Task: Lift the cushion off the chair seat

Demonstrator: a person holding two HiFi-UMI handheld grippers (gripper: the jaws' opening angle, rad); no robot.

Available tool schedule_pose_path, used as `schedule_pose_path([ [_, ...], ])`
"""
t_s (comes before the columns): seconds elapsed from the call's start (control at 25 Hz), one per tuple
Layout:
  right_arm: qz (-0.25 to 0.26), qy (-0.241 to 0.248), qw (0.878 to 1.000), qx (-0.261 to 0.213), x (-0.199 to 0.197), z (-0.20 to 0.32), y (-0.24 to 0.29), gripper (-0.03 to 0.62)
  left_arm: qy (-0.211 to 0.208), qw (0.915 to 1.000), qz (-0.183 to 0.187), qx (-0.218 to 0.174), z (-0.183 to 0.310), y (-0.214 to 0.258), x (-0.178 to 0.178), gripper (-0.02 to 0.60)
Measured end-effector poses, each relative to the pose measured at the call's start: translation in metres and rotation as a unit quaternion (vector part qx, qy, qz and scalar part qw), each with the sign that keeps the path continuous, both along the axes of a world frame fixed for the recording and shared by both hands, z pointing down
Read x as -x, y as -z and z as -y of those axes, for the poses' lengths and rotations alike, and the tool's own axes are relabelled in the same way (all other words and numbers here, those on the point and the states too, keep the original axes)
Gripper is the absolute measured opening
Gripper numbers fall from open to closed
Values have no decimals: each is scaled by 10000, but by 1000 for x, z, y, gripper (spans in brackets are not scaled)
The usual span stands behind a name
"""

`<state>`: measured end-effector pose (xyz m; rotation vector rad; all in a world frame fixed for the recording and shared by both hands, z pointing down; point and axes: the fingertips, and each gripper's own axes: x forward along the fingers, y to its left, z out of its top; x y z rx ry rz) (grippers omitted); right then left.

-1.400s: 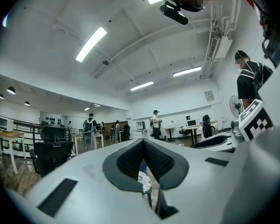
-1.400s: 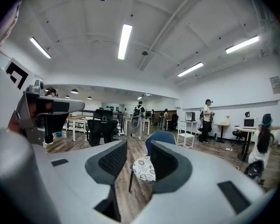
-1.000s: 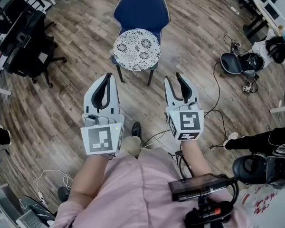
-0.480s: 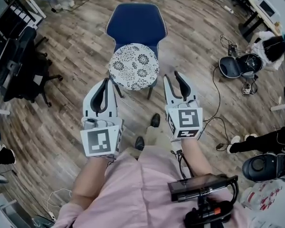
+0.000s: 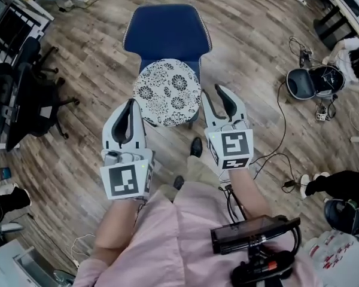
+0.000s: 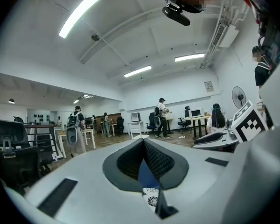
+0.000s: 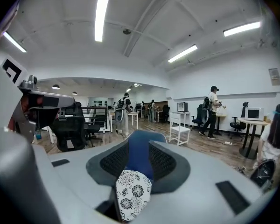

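A round white cushion (image 5: pixel 166 92) with a black flower print lies on the seat of a blue chair (image 5: pixel 166 34). My left gripper (image 5: pixel 132 102) hovers just left of the cushion's near edge, above the floor, its jaws shut on nothing. To the cushion's right, my right gripper (image 5: pixel 214 94) is held with its jaws a little apart and empty. Neither touches the cushion. Between the right gripper's pads (image 7: pixel 164 162) I see the cushion (image 7: pixel 133 192) and the chair back (image 7: pixel 139 155). The left gripper view shows only a sliver of cushion (image 6: pixel 152 200) below the closed tips (image 6: pixel 143 143).
Black office chairs (image 5: pixel 39 91) and a rack stand at the left. An open black case (image 5: pixel 311 79) and cables (image 5: pixel 275 154) lie on the wood floor at the right. My shoe (image 5: pixel 195 146) is near the chair's front legs. People, desks and a white stool (image 7: pixel 179 129) fill the background.
The chair and cushion have come closer, now lying between the two grippers' tips. My foot has stepped forward. Both grippers keep the same pose and jaw state.
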<state>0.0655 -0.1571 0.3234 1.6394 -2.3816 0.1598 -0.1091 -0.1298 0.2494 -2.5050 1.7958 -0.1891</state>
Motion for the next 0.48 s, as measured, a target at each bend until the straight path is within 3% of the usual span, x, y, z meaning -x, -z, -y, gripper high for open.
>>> schedule_pose_path([
  [0.28,-46,252,9997,53,-15,82,-1,132,246,9997,27,-80,71,12,-16,11],
  [0.48,-104,424,9988,244,-10,115,-19,133,416,9990,-28,133,103,-4,-9,11],
])
